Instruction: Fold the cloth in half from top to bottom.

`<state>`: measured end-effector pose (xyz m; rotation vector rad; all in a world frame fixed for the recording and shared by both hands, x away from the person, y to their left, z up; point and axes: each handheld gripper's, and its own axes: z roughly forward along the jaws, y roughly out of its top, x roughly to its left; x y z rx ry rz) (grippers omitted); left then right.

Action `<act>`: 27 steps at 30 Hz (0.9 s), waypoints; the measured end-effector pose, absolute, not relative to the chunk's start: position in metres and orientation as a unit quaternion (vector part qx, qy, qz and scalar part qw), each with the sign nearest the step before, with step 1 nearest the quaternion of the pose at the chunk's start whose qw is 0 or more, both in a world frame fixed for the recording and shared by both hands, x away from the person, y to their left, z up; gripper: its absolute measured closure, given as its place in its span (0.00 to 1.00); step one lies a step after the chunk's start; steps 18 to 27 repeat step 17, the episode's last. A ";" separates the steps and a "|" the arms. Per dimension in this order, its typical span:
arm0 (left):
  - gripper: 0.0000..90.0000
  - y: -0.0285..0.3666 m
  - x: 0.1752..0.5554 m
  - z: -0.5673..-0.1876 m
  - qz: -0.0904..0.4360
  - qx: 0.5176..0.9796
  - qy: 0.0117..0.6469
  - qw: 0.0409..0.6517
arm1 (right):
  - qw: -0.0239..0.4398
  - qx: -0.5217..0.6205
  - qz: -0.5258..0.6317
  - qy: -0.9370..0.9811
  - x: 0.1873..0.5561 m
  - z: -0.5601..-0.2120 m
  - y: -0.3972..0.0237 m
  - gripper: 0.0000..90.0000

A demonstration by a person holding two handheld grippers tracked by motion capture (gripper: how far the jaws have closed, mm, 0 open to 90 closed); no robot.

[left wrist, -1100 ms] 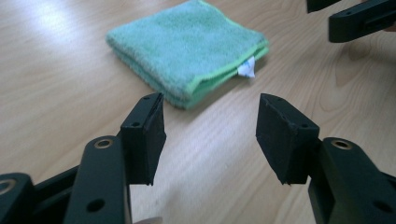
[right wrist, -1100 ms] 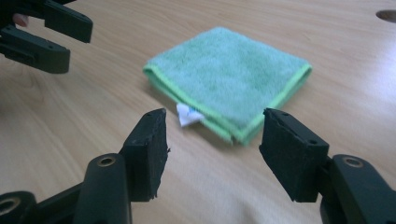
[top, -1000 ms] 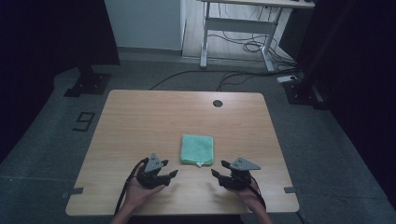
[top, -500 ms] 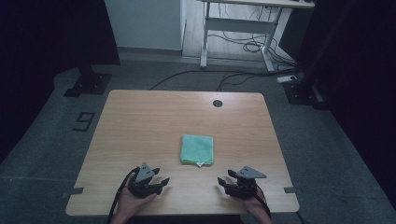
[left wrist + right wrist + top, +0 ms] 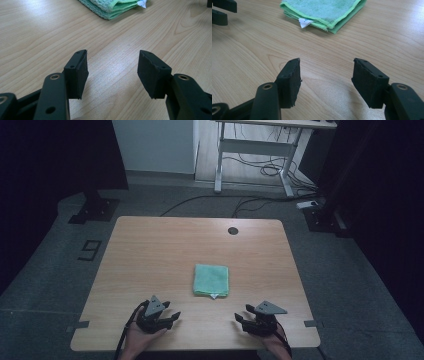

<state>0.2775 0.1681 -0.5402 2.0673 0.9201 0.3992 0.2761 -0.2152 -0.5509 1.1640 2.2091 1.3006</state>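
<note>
On table (image 5: pixel 150 250), near edge: lying at rest, both grippers, well apart from each other.
Cloth (image 5: pixel 211 280): lying folded and flat at mid-table, between the two grippers and farther from the person; white tag (image 5: pixel 304 22) sticking out at its near edge.
Left gripper (image 5: pixel 172 318): resting low over the wood, jaws standing apart, gripping nothing; pointing toward the cloth (image 5: pixel 112 7), lying well ahead at top of left gripper view.
Right gripper (image 5: pixel 242 315): resting low over the wood, jaws standing apart, gripping nothing; facing the cloth's tagged edge, well short of it.
Hands: holding each gripper from the bottom of the high view.
Hole (image 5: pixel 233 230): sitting near the far edge of the table.
</note>
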 end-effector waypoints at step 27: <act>0.45 0.170 0.277 -0.538 0.162 0.817 0.368 0.413 | 0.163 0.408 0.458 0.773 0.277 -0.551 -0.215 0.42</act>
